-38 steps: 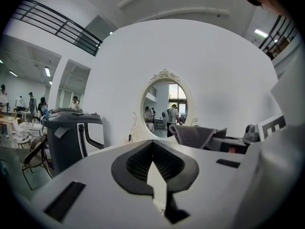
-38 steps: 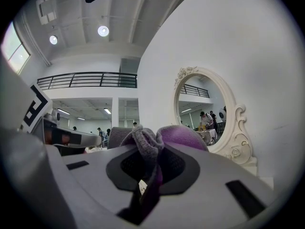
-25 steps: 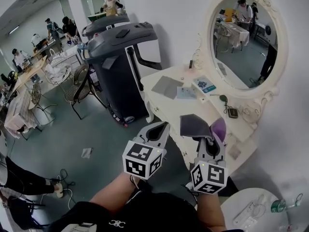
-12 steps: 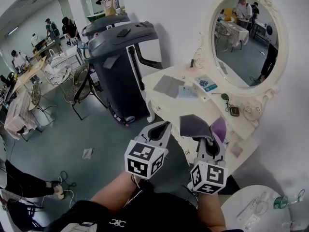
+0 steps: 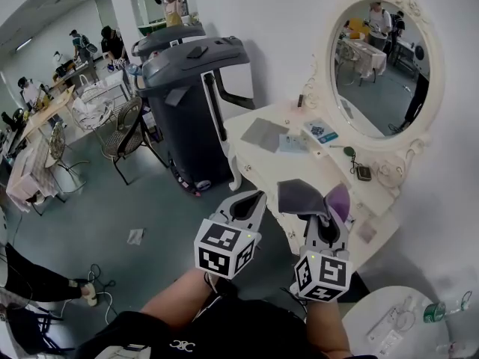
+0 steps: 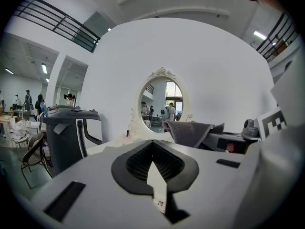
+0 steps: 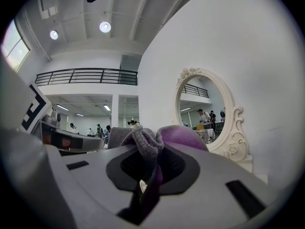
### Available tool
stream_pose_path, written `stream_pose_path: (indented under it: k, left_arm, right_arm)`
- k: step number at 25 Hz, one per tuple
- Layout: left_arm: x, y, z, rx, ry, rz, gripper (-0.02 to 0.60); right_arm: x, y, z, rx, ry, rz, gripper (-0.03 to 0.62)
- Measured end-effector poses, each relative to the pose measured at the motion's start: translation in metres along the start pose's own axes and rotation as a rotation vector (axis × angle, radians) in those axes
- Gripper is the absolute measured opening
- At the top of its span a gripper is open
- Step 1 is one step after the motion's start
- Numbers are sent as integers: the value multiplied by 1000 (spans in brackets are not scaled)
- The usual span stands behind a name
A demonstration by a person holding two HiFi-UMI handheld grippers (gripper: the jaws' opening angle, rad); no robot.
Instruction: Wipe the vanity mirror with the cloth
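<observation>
Grey and purple cloth sat clamped in the right claw, bunched between the jaws and folding up over their tips. The right gripper view showed the same pinch, with fabric filling the gap. The left claw was clenched, its 2 jaws meeting with nothing between them, and hung just left of the right one. Both were raised in the air near the front edge of a white vanity worktop.

The oval vanity mirror, in an ornate cream frame, stood at the back of the worktop against a white wall, well apart from the cloth, and reflected people and tables. A flat grey sheet and a small card lay on the worktop. A tall dark grey machine stood just left of it.
</observation>
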State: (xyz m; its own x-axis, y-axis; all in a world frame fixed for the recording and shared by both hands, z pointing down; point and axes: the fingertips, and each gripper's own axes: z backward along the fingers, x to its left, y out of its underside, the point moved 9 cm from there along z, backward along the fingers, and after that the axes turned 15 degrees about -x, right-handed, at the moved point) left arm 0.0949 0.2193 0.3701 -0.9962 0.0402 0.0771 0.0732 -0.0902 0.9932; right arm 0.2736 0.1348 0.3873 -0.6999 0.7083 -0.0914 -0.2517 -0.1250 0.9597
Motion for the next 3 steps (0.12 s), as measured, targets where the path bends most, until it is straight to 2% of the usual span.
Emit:
stream_pose_path:
  k: [3]
  left_arm:
    - [-1,0,5,1,4,-1,2]
  right_arm:
    - [3,-1,4,-3,4,1,48]
